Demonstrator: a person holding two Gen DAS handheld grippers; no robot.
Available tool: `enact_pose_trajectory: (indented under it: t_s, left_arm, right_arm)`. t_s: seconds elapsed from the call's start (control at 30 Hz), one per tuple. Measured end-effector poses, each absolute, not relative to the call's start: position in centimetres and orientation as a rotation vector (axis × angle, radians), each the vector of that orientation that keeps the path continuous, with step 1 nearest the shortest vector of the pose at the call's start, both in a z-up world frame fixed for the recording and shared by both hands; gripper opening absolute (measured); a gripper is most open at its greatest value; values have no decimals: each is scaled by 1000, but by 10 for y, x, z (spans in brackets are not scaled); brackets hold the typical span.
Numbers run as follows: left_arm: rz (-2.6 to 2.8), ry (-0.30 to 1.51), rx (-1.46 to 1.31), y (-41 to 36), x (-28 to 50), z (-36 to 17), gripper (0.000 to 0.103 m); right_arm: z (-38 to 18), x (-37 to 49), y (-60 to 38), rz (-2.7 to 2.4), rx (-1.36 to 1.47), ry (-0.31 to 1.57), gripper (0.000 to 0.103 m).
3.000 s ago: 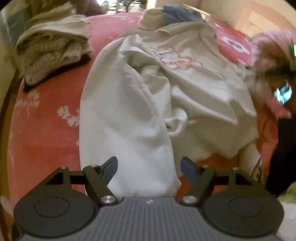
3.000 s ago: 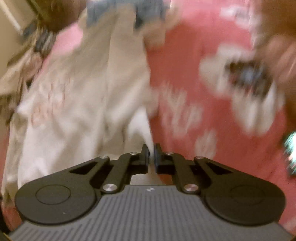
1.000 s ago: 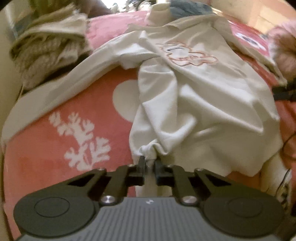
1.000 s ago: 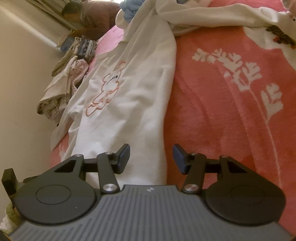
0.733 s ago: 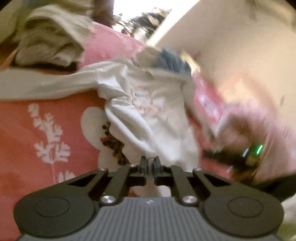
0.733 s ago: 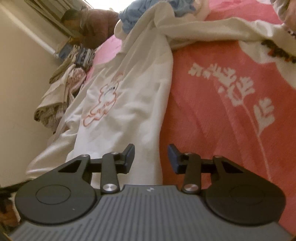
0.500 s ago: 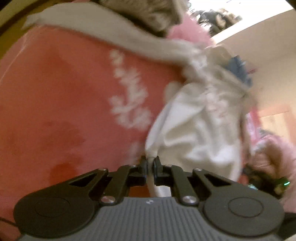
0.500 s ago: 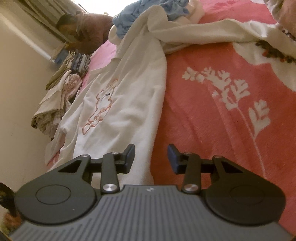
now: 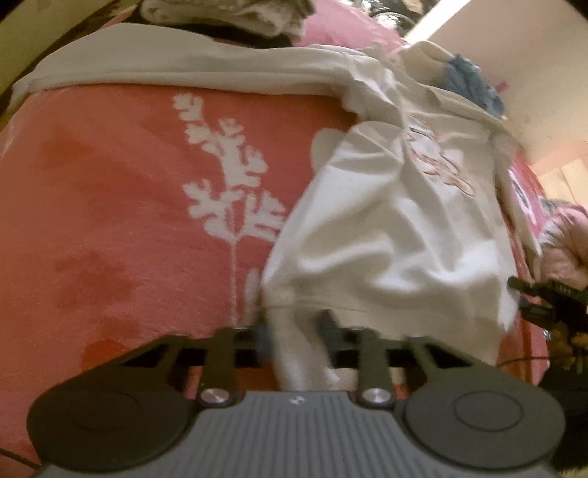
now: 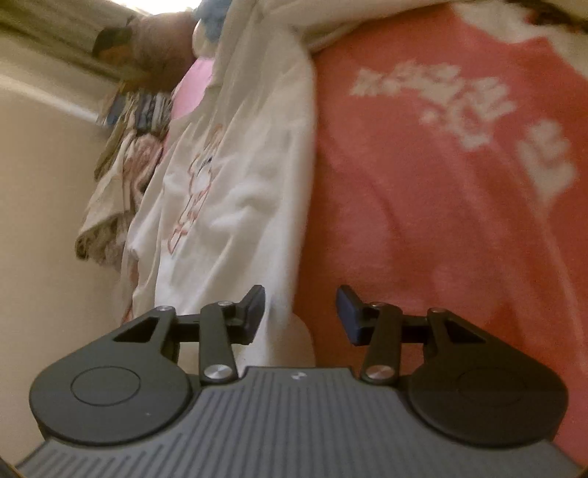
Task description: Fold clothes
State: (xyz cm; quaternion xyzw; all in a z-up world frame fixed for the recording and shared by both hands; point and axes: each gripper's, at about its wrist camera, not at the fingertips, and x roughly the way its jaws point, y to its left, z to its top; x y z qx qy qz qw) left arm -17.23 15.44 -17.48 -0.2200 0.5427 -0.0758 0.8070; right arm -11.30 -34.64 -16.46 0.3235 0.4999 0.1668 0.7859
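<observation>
Cream cotton lay spread across the coral blanket (image 9: 121, 206): the sweatshirt (image 9: 397, 228), our landmark, rested chest-up on the bed with its pink outline print (image 9: 437, 161) showing. One long sleeve (image 9: 176, 70) stretched away from the sweatshirt's shoulder across the blanket, running just below a heap of folded beige laundry (image 9: 235, 11) at the far edge. A white leaf pattern (image 9: 228, 184) on the blanket sat just beside the sweatshirt's body, on the sleeve side. Beyond the sweatshirt's collar we saw a blue garment (image 9: 470, 84) bunched against it.

We held the left gripper (image 9: 294, 331) at the sweatshirt's hem corner. Its fingers (image 9: 329, 325) stood apart, with a fold of the hem lying in the gap between them; motion blur kept us from telling whether either finger touched the cloth. Past the far corner of the hem, the other black tool showed at the frame's edge.

From the right wrist view, the right gripper (image 10: 300, 312) hovered at the sweatshirt's (image 10: 235, 191) opposite hem corner with its fingers (image 10: 347, 312) spread wide and gripping nothing. The garment's side edge ran between them, so that one finger sat over cream cloth and the other over bare blanket (image 10: 441, 220). Beyond the sweatshirt's far side, a second pile of patterned clothes (image 10: 121, 176) leaned near the pale wall (image 10: 44, 184).
</observation>
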Motion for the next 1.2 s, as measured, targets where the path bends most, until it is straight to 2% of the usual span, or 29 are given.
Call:
enact_pose_trajectory:
  t_s: [0.03, 0.07, 0.23, 0.33, 0.4, 0.43, 0.53, 0.73, 1.1, 1.2]
  left_arm:
    - [-155, 1165, -504, 158, -171, -175, 10]
    - [-153, 1165, -548, 162, -171, -175, 8]
    - [-166, 1140, -692, 177, -172, -170, 8]
    - [-127, 1156, -704, 174, -169, -173, 8]
    - [-107, 1159, -704, 173, -168, -174, 8]
    - [-99, 1162, -715, 173, -168, -176, 8]
    - [-84, 1177, -750, 177, -167, -183, 8]
    - [-96, 1195, -778, 184, -163, -193, 9]
    - [-91, 1193, -834, 188, -160, -198, 9]
    - [-67, 1166, -911, 194, -161, -202, 8]
  right_arm:
    - [-161, -108, -340, 372, 666, 1079, 7]
    - [-154, -103, -332, 393, 639, 1080, 2]
    - [-88, -55, -275, 583, 559, 1030, 1]
    - [-61, -14, -210, 663, 471, 1054, 12]
    - [-50, 1, -171, 724, 381, 1063, 49]
    - [-45, 2, -160, 735, 343, 1046, 53]
    - [-37, -5, -164, 751, 349, 1009, 56]
    - [-44, -26, -259, 690, 604, 946, 55]
    - [-114, -39, -251, 623, 240, 1102, 59]
    - [-110, -46, -237, 712, 182, 1122, 59]
